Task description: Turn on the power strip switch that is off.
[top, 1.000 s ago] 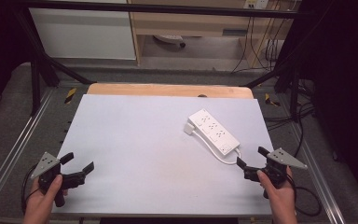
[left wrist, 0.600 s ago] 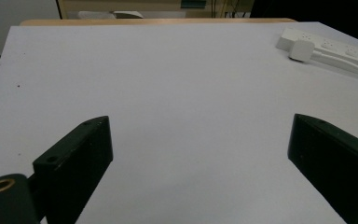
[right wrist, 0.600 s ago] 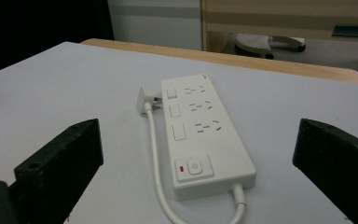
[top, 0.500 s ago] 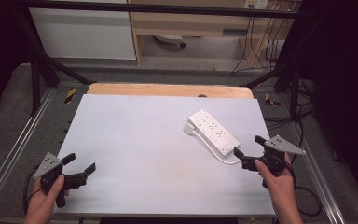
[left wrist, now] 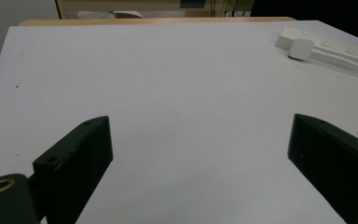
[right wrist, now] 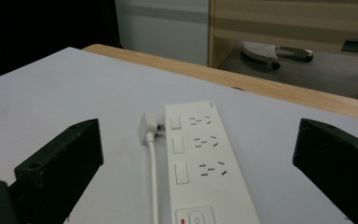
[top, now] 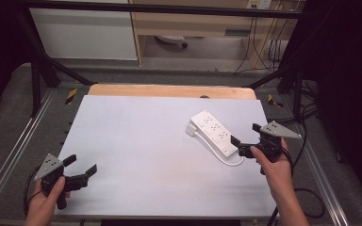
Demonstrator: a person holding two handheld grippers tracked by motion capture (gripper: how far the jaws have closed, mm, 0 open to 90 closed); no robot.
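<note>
Because the white power strip [top: 212,133] lay loose near the tabletop's right edge with its plug [right wrist: 147,126] unplugged alongside, a push from the wide-open right gripper [top: 242,144] at its switch end could slide or spin it. Its long axis ran diagonally, switch end toward the near-right corner. The left gripper [top: 81,167], also open, hovered at the near-left corner.

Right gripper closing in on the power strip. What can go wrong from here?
1. The right gripper is open at the power strip end near the cable; the jaws may catch the cable too.
2. The strip lies flat on the smooth table; a one-sided push may slide it.
3. The plug lies loose beside the strip and could drag when lifted.
</note>
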